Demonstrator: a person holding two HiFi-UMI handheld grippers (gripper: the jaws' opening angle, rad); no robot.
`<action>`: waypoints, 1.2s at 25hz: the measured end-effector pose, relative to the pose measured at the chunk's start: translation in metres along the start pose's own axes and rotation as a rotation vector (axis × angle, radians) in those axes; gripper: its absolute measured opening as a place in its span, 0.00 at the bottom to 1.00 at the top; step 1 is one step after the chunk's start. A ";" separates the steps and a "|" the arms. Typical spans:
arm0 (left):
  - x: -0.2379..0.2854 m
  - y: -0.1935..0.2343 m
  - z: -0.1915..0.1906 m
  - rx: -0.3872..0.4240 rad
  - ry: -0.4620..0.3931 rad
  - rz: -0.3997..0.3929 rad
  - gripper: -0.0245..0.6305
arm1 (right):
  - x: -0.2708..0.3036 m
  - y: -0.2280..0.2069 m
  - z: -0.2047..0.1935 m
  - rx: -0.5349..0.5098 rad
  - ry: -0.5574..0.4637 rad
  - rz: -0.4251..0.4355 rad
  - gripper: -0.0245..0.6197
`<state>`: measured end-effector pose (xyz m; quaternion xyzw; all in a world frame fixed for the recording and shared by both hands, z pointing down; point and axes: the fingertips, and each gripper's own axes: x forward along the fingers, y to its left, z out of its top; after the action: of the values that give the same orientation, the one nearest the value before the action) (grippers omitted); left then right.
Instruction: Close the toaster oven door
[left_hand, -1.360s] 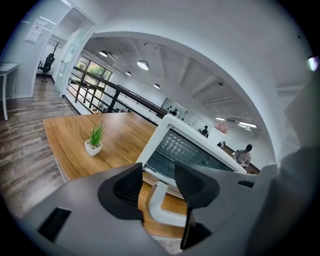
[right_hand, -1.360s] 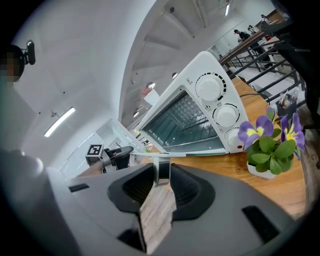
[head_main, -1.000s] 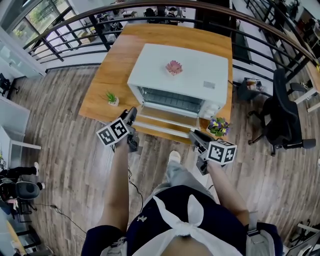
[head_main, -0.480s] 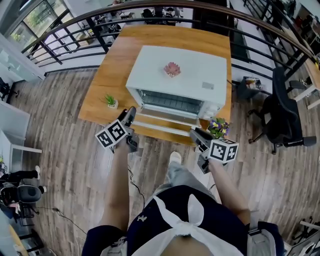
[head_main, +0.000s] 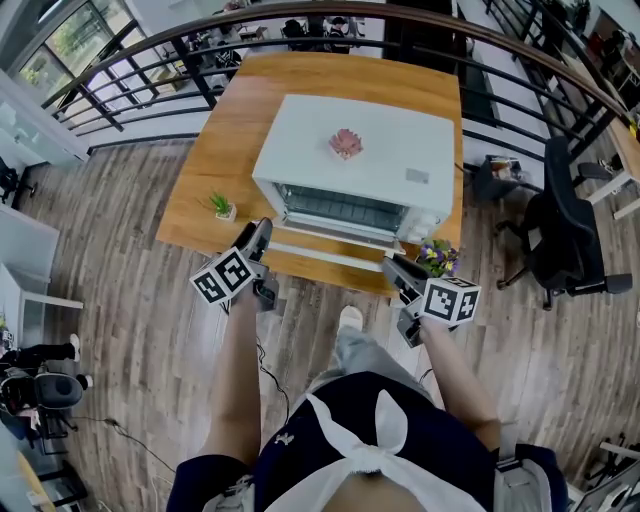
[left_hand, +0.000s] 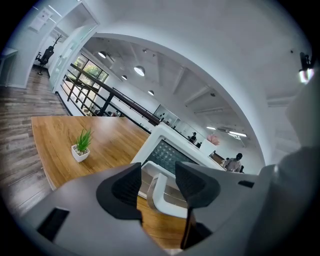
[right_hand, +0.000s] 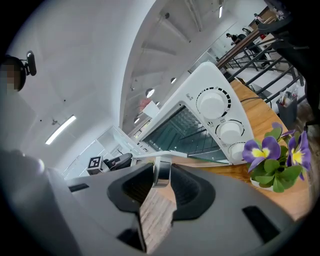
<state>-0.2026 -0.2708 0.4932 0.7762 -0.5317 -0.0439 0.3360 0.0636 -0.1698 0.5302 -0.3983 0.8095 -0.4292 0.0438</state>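
A white toaster oven (head_main: 350, 150) stands on a wooden table (head_main: 215, 150) with its glass door (head_main: 325, 240) folded down toward me. The door's pale handle bar (head_main: 320, 260) runs along the front edge. My left gripper (head_main: 260, 236) sits at the handle's left end. In the left gripper view that gripper (left_hand: 157, 176) is open and the handle (left_hand: 159, 192) shows in the gap, clear of both pads. My right gripper (head_main: 391, 266) is at the right end. In the right gripper view it (right_hand: 162, 176) is shut on the handle's end (right_hand: 162, 170).
A small green plant (head_main: 222, 205) stands left of the oven and a pot of purple flowers (head_main: 437, 255) at the table's front right corner, beside my right gripper. A pink flower (head_main: 346, 142) lies on the oven. A black office chair (head_main: 560, 230) and railings (head_main: 150, 60) surround the table.
Both grippers stay at the ends of the door handle, and the left one has drawn slightly closer to it. The open door looks a little shorter from above than a second ago.
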 end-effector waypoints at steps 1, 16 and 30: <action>-0.001 0.000 -0.001 0.001 0.001 -0.001 0.35 | 0.000 0.000 0.000 0.001 -0.001 0.000 0.21; 0.002 -0.002 -0.016 0.024 0.049 -0.003 0.35 | 0.002 -0.001 0.012 0.024 -0.015 -0.006 0.22; 0.013 -0.004 -0.020 0.025 0.063 0.010 0.32 | 0.002 -0.004 0.020 0.035 -0.037 -0.011 0.22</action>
<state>-0.1856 -0.2721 0.5102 0.7787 -0.5251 -0.0113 0.3432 0.0727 -0.1857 0.5208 -0.4097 0.7986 -0.4363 0.0632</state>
